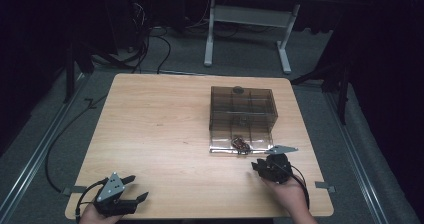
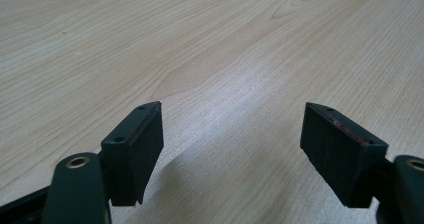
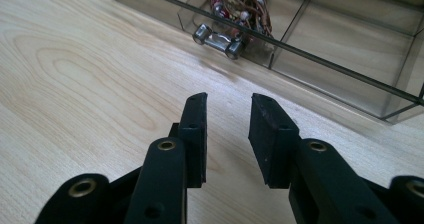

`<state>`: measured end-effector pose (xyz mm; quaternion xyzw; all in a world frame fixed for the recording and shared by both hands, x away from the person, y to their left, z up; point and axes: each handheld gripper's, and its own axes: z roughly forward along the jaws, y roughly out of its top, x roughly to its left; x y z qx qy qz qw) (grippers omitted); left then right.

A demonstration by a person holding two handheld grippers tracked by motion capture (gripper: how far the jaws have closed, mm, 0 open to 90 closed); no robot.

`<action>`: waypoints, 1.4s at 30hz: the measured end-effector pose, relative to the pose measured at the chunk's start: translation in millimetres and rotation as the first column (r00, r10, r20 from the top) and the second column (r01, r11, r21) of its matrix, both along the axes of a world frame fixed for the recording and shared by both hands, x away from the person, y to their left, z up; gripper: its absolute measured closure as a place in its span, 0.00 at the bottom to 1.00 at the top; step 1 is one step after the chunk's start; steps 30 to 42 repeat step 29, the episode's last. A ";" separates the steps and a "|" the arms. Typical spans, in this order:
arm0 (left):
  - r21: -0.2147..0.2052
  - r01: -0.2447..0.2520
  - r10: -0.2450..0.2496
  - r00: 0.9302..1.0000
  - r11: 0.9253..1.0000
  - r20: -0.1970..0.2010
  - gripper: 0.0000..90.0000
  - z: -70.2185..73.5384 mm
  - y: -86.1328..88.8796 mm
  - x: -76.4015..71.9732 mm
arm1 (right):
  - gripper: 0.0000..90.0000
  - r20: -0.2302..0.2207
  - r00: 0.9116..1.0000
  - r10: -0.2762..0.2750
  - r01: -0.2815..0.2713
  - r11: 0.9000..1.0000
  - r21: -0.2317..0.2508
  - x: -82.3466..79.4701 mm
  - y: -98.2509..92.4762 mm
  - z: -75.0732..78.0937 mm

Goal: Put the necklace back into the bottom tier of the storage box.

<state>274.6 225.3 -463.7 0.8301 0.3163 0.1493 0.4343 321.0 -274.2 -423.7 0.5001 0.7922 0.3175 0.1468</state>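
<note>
A: Where's the bundle?
B: Small tangle of brown wire with reddish bits (image 1: 240,144) lies in the front row of the smoky clear box (image 1: 243,115), in a compartment near the middle. In the right gripper view the same tangle (image 3: 243,4) sits just behind the box's low front wall (image 3: 320,59).

A: Anything else on that wall?
B: A small metal latch (image 3: 218,38) on its outer face, right in front of the tangle.

A: Right tool?
B: Right tool (image 1: 260,165) sits just in front of the box, near its front right corner, apart from it. Jaws point at the wall. In its own view (image 3: 227,129) the jaws are parted, with bare wood between the pads. Released, holding nothing. No contact with box or tangle.

A: Hand?
B: The hand (image 1: 286,189) comes in from the bottom edge with a cable trailing off the tool.

A: Left tool?
B: Left tool (image 1: 137,188) is at the near left corner of the desk (image 1: 160,129), well apart from the box. In its own view (image 2: 232,149) the jaws are spread wide over bare wood. Also released.

A: Box position?
B: On the right half of the desk. It has a lid with a round knob (image 1: 238,89) on top.
</note>
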 end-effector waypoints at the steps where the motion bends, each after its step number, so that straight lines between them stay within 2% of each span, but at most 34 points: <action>1: -0.002 -0.001 0.001 1.000 1.000 0.000 0.28 0.0 0.1 0.0 | 0.76 0.024 1.000 0.000 0.000 1.000 0.008 -3.0 -0.7 -1.8; 5: -0.007 -0.006 0.006 1.000 1.000 0.000 0.28 0.1 0.8 0.1 | 0.73 0.104 0.994 -0.017 0.012 0.999 0.047 -15.3 0.0 -8.1; 11: -0.016 -0.018 0.018 1.000 1.000 -0.001 0.28 0.2 1.6 0.2 | 0.67 0.200 0.979 -0.026 0.012 0.997 0.071 -30.0 5.0 -18.1; 15: -0.021 -0.028 0.028 1.000 0.999 0.004 0.28 0.1 1.8 0.1 | 0.65 0.277 0.961 -0.027 0.010 0.998 0.061 -38.2 7.0 -22.8; 17: -0.023 -0.035 0.036 0.999 0.999 0.007 0.29 0.2 2.1 0.0 | 0.64 0.309 0.951 -0.033 0.012 0.997 0.071 -41.9 6.0 -26.3; 19: -0.025 -0.043 0.043 0.999 0.999 0.008 0.29 0.2 2.2 0.0 | 0.62 0.312 0.949 -0.054 0.026 0.995 0.092 -43.2 5.0 -29.5; 21: -0.026 -0.047 0.047 0.999 0.999 0.006 0.29 0.2 2.1 0.4 | 0.62 0.335 0.941 -0.050 0.021 0.996 0.090 -45.0 5.9 -29.4; 26: -0.031 -0.059 0.059 0.998 0.998 0.003 0.29 0.2 2.1 1.2 | 0.62 0.348 0.937 -0.037 0.010 0.997 0.080 -48.0 7.6 -29.2; 29: -0.032 -0.059 0.060 0.998 0.998 0.005 0.29 0.3 2.3 0.5 | 0.62 0.347 0.937 -0.045 0.012 0.995 0.094 -47.8 6.1 -29.2; 42: -0.032 -0.059 0.060 0.998 0.998 0.005 0.29 0.3 2.3 0.5 | 0.62 0.347 0.937 -0.045 0.012 0.995 0.094 -47.8 6.1 -29.2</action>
